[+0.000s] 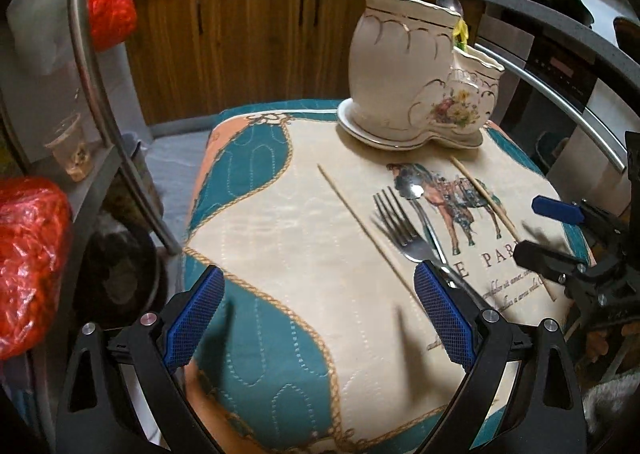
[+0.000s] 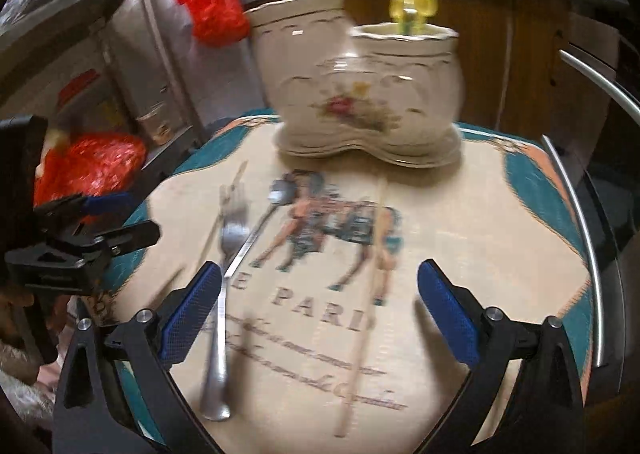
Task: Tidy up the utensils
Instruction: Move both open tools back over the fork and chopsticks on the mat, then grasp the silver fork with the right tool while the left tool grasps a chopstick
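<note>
Fork, spoon and chopsticks are lying loose near the ceramic holder (awaiting sorting); both grippers' fingers are standing open, gripping nothing.

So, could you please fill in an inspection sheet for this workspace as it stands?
Surface: quilted horse-print cloth, teal border.
Job's things: fork and spoon lying crossed; two chopsticks lying apart; ceramic holder upright on its saucer, already holding a spoon and chopsticks.
Clutter: red plastic bags at the left.
Grippers: left gripper open, empty; right gripper open, empty, over one chopstick.
Cables: nothing seen.
Surroundings: wooden cabinets, cluttered counter.
</note>
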`<state>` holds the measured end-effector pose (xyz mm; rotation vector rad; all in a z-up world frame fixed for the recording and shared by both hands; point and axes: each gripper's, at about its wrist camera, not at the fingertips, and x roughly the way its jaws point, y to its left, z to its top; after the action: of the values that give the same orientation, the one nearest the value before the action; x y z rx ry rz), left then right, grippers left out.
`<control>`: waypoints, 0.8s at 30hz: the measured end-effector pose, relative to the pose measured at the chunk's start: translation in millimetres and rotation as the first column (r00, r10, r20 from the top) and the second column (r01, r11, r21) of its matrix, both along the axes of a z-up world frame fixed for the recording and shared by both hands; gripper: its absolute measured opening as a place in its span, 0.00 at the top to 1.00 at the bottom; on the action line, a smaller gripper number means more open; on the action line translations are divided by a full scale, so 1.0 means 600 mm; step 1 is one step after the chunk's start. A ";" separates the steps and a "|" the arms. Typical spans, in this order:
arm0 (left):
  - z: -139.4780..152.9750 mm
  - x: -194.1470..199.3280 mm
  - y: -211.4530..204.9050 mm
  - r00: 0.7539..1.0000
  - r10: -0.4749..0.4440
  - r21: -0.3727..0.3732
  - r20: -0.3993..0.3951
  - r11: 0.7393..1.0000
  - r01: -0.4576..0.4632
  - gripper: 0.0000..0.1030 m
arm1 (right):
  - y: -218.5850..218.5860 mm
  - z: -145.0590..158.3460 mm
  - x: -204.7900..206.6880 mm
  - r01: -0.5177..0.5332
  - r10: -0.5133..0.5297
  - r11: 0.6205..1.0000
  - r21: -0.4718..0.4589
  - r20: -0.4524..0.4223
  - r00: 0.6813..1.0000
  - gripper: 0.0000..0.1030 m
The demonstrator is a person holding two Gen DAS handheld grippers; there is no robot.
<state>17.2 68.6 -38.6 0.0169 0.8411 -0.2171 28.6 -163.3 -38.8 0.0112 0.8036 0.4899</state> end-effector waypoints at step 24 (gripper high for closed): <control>0.002 -0.001 0.016 1.000 -0.004 -0.039 0.001 0.999 0.004 0.08 | 0.098 -0.024 0.001 -0.149 0.145 0.988 -0.045 -0.079 0.986 0.95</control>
<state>16.4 78.2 -37.6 -0.0179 0.8355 -0.2368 29.1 -104.5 -53.1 -0.0781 0.8949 0.6114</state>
